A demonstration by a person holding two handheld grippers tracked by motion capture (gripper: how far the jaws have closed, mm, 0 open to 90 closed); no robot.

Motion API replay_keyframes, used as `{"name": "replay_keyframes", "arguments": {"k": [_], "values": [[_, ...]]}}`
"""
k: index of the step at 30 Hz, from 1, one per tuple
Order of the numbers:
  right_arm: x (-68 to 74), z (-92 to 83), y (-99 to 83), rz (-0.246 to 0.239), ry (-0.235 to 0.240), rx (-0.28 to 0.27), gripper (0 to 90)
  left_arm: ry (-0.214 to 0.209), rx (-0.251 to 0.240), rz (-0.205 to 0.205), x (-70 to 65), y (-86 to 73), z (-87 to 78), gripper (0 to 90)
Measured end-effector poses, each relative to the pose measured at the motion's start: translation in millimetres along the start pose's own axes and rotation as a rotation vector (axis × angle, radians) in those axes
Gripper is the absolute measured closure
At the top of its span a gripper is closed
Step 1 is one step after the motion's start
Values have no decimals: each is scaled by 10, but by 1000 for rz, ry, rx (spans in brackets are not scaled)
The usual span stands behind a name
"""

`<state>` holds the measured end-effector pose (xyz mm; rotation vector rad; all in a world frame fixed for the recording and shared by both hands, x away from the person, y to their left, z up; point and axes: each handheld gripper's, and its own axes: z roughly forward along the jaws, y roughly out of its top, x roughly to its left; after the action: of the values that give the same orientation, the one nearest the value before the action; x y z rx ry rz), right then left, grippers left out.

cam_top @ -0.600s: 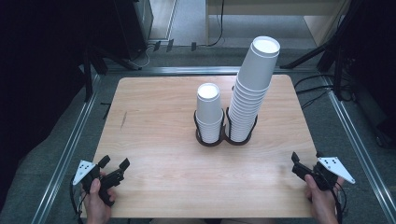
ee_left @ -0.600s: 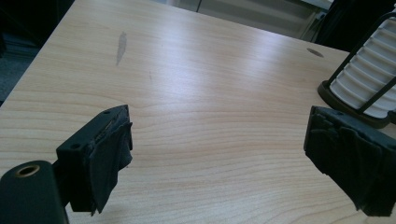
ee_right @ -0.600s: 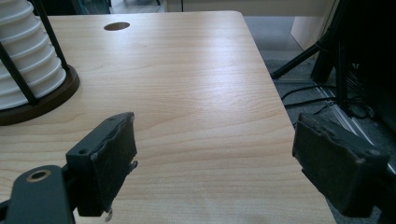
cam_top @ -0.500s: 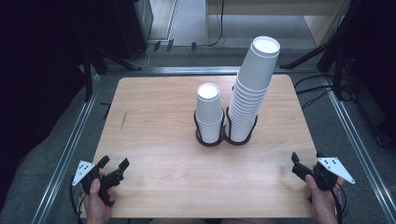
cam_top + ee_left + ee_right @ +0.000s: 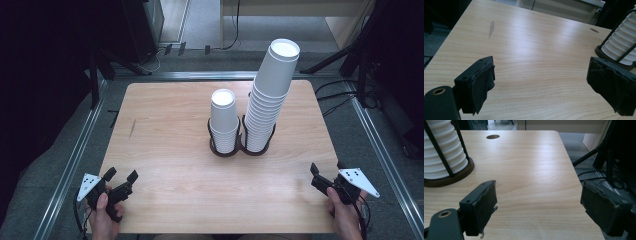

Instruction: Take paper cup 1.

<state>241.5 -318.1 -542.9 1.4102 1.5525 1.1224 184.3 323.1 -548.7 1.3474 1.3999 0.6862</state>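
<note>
The wooden counter (image 5: 170, 125) carries a dark two-ring holder (image 5: 241, 148) near its centre. The holder's left ring holds a short stack of white paper cups (image 5: 223, 121); its right ring holds a tall stack of white paper cups (image 5: 269, 95), which leans slightly to the right. The two stacks stand just beside each other. The left gripper (image 5: 119, 182) sits at the near left corner of the counter, jaws apart and empty. The right gripper (image 5: 326, 176) sits at the near right edge, jaws apart and empty. Both grippers are well apart from the holder. A dark streak (image 5: 491, 25) marks the counter's left side.
</note>
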Motion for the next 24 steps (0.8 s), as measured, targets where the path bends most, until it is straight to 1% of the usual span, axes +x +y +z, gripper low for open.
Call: {"name": "replay_keyframes", "arguments": {"k": [3,4,5,7,8,9,11,12,13,15,16,17,18,19,20,21,23,24], "values": [[25,-29,46,4,2,-14,136,-16,-8,-6,-64,24,16,78],[36,-38,62,7,1,-18,137,-23,-9,-14,-95,34,29,78],[44,-46,79,10,3,-20,137,-26,-7,-11,-134,46,43,78],[70,-56,118,14,11,-27,137,-36,-3,7,-220,76,70,78],[91,-58,138,17,15,-26,137,-43,-7,9,-268,89,84,78],[114,-61,158,22,26,-29,137,-53,-6,13,-310,102,97,78],[159,-59,198,16,54,-27,136,-75,-4,19,-393,120,134,78],[181,-61,220,9,64,-28,137,-75,-4,19,-393,120,134,78],[201,-66,244,6,74,-30,137,-87,2,29,-461,128,178,78],[234,-74,301,12,93,-36,137,-107,13,42,-545,136,243,78],[252,-76,330,14,97,-39,137,-107,13,42,-545,136,243,78],[272,-78,367,11,100,-38,137,-122,22,49,-628,144,302,78],[286,-78,388,11,100,-38,137,-130,24,54,-680,152,338,78],[303,-79,419,12,106,-47,137,-138,26,49,-714,159,359,78],[311,-80,438,11,109,-50,137,-157,27,37,-757,172,386,78],[328,-83,459,16,113,-52,137,-171,30,39,-812,187,410,78],[348,-84,502,13,114,-57,137,-192,35,74,-939,216,458,78],[354,-82,520,12,118,-62,137,-204,33,77,-997,229,486,79]]}}
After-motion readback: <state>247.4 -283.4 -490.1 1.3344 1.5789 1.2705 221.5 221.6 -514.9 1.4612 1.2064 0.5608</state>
